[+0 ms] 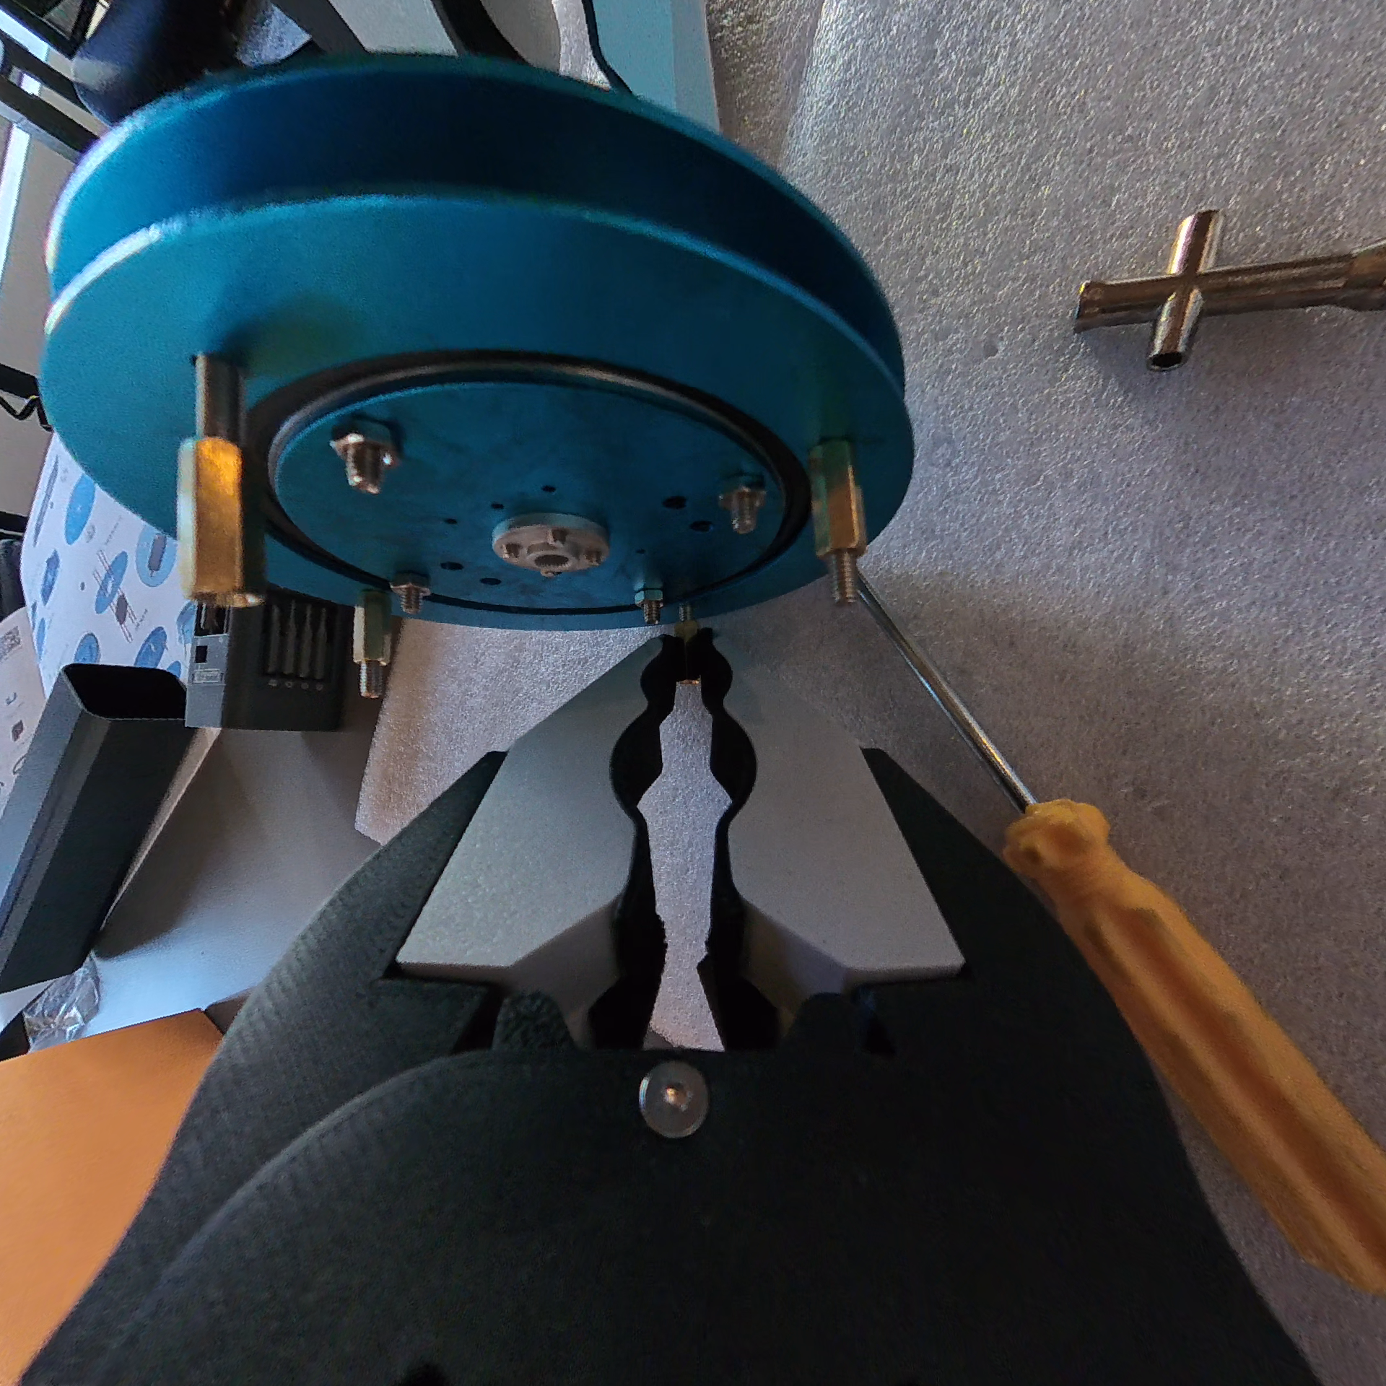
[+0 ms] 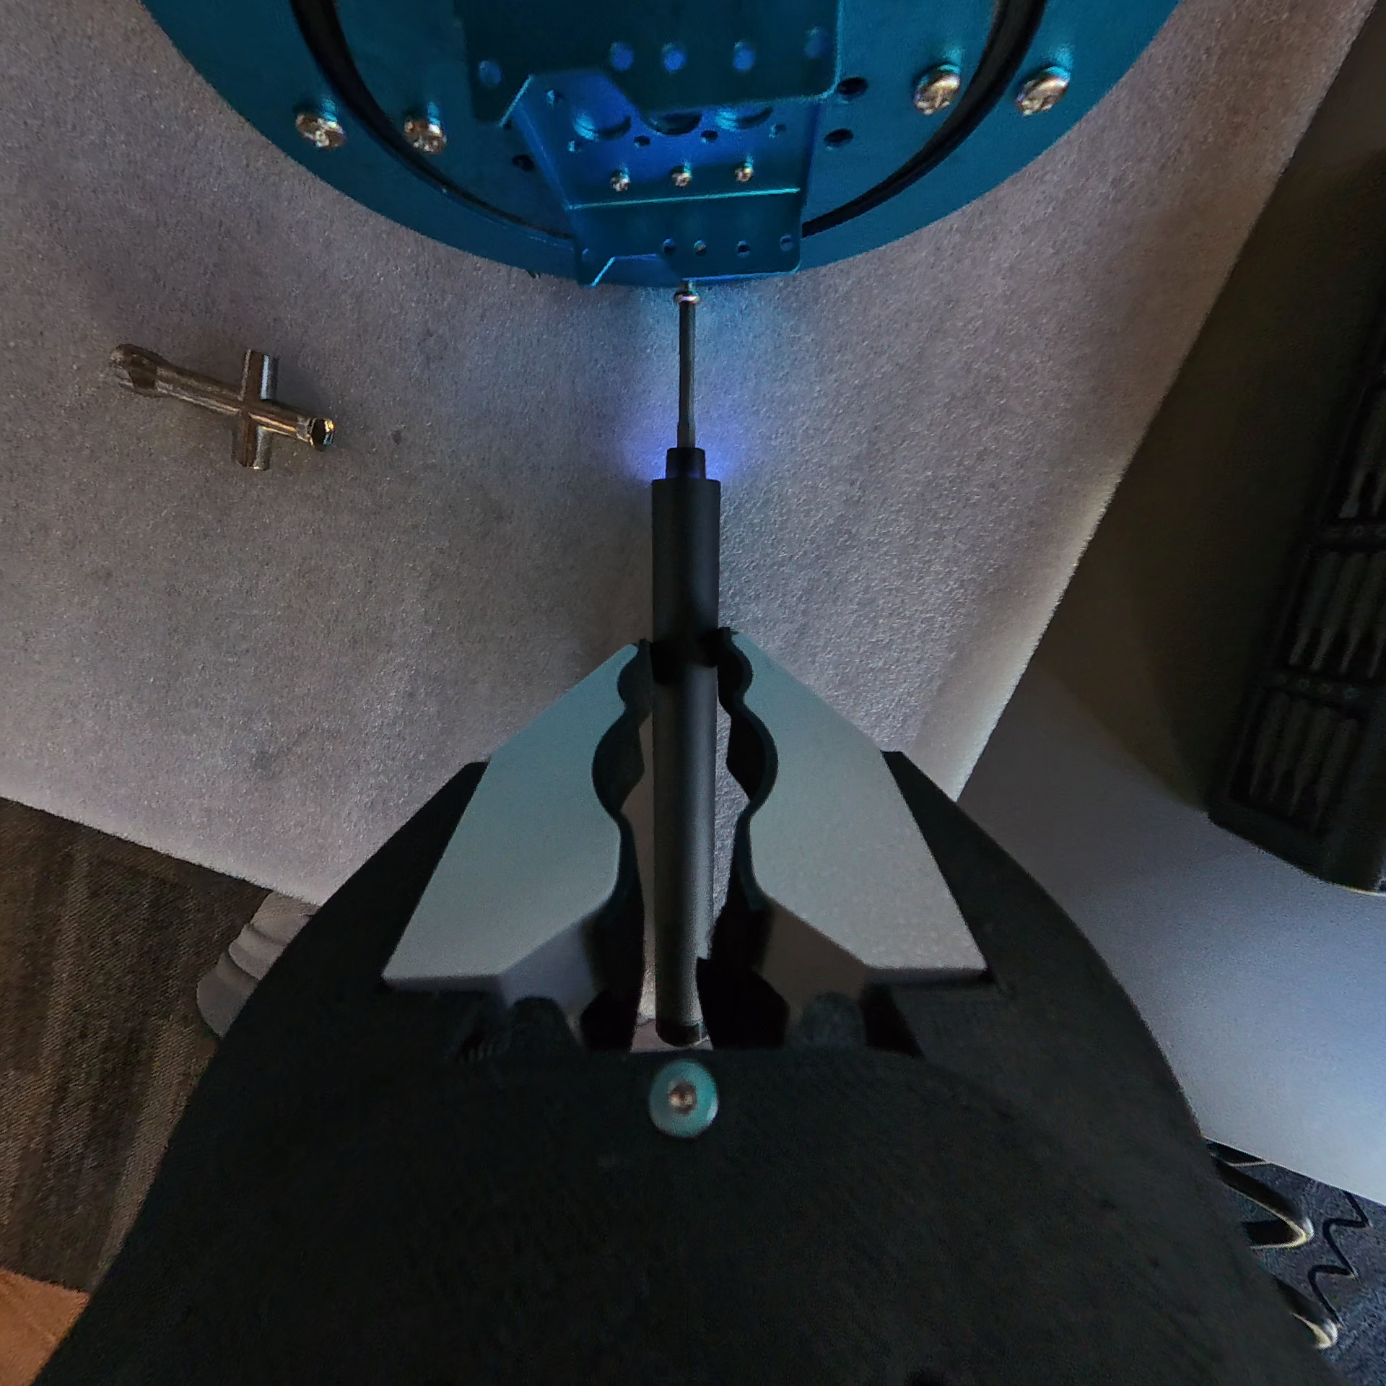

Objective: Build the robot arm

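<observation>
A round blue metal base is held on edge above white foam padding. Brass standoffs and bolts stick out of its underside. My left gripper is shut on a small brass standoff at the disc's lower rim. In the right wrist view the same blue base shows its other face, with a blue bracket. My right gripper is shut on a dark grey electric screwdriver with a blue glow. Its bit meets a small screw at the bracket's edge.
A yellow-handled screwdriver lies on the foam at right, its shaft reaching under the disc. A metal cross wrench lies beyond it, and shows in the right wrist view. A dark bit case and printed sheet sit at left; a black case at right. Left tips to right tips: about 10 centimeters. Left tips and right tips are each some 11 centimeters from the metal cross wrench. Look for it in the right wrist view too.
</observation>
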